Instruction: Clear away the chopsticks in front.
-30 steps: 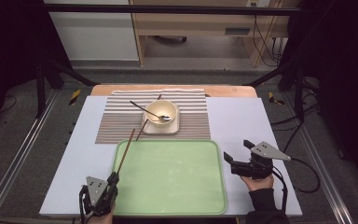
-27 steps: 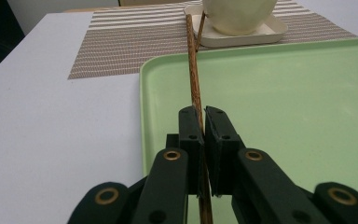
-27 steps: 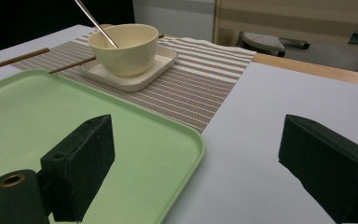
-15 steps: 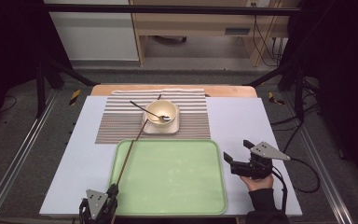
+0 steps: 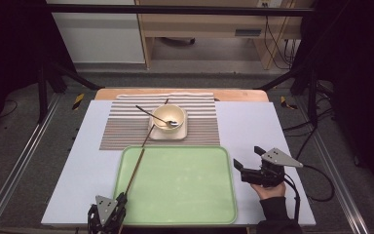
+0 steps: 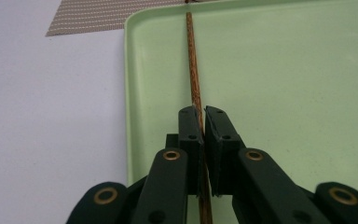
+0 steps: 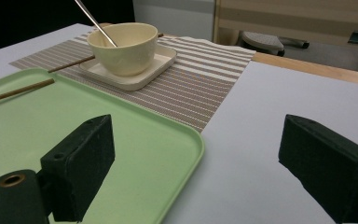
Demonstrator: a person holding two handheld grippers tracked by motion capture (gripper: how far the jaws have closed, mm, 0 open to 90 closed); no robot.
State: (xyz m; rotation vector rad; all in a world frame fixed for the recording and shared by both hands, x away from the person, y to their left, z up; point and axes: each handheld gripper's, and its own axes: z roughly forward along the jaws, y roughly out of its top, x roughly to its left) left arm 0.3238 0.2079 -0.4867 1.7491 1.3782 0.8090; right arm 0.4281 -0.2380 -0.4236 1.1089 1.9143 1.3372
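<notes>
White tabletop, left gripper point(image 6: 200, 122) clamping thin wooden chopstick point(image 6: 194, 84), right gripper point(image 7: 193, 179) spread wide

So over the last second my left gripper point(image 5: 121, 201) has been sliding back toward me along the table point(image 5: 78, 161), and it's now right at the near edge, partly cut off at the bottom of the high view. The chopstick point(image 5: 135, 168) came along with it. A second ago its far tip sat up by the bowl's saucer point(image 5: 168, 130) on the striped mat point(image 5: 121, 127); now the tip has pulled back to the mat's near edge and most of the stick runs over the left side of the green tray point(image 5: 185, 214). My fingers point(image 6: 190, 125) are clamped on it same as before, just further back.
</notes>
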